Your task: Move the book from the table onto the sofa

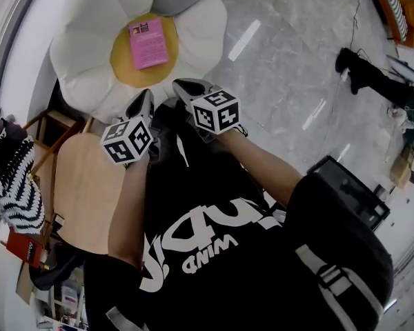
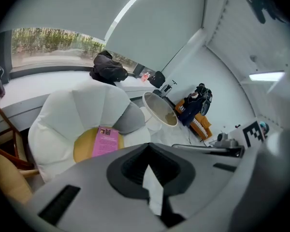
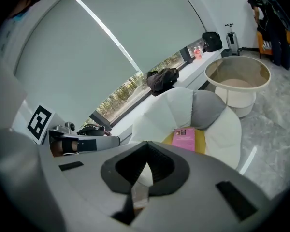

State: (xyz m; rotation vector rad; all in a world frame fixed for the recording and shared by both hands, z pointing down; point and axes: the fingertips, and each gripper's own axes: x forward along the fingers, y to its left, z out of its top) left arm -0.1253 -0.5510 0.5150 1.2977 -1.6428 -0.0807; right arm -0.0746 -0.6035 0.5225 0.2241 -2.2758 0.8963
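Book (image 1: 148, 43) lies on sofa (image 1: 79, 50), well beyond left gripper (image 1: 143, 104) and right gripper (image 1: 188, 87), jaws closed, empty.

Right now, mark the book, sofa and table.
book (image 1: 148, 42), head view, middle of the pink cover
sofa (image 1: 83, 47), head view, white left cushion
table (image 1: 90, 185), head view, bare wooden top

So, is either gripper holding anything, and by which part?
Nothing is held. Left gripper and right gripper are shut and empty; the book lies on the sofa.
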